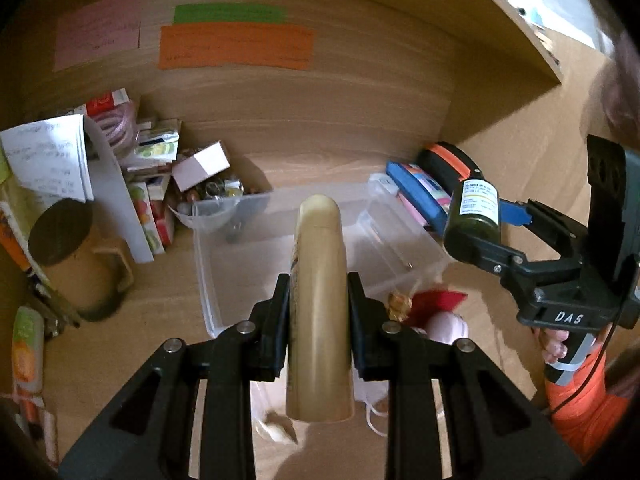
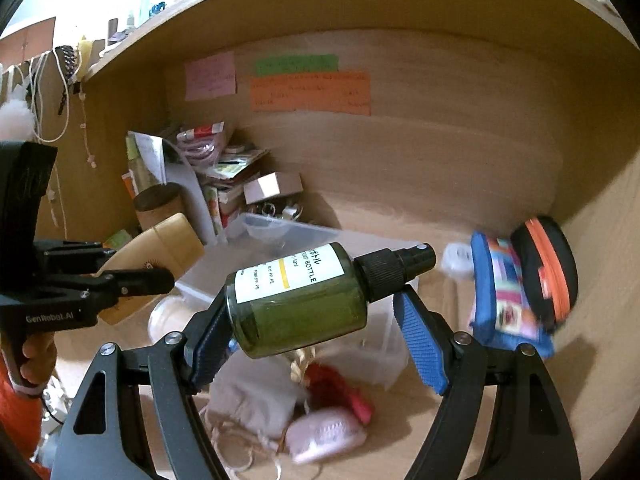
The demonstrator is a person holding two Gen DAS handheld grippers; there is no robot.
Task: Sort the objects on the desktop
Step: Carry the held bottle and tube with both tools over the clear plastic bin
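- A wooden desk (image 1: pixel 328 168) with a back panel carries everything; pink, green and orange paper notes (image 2: pixel 310 92) are stuck to that panel.
- A clear plastic bin (image 1: pixel 224 272) is set at the middle of the desk, with a heap of small boxes and papers (image 1: pixel 136 176) piled toward the back left corner.
- A blue patterned pouch (image 2: pixel 504 292) and a black case with an orange zip (image 2: pixel 546 268) are seen near the right edge, touching each other.
- A cream tube (image 1: pixel 320 312) is clamped between the closed fingers of the left gripper (image 1: pixel 318 292), held above the bin.
- A green spray bottle (image 2: pixel 300 300) is carried in the right gripper (image 2: pixel 316 328): it lies against the left blue pad, while the right pad stands clear of it, so a firm grip cannot be told.
- Small cloth bags, white, red and pink (image 2: pixel 320 408), are left at the desk's front edge.
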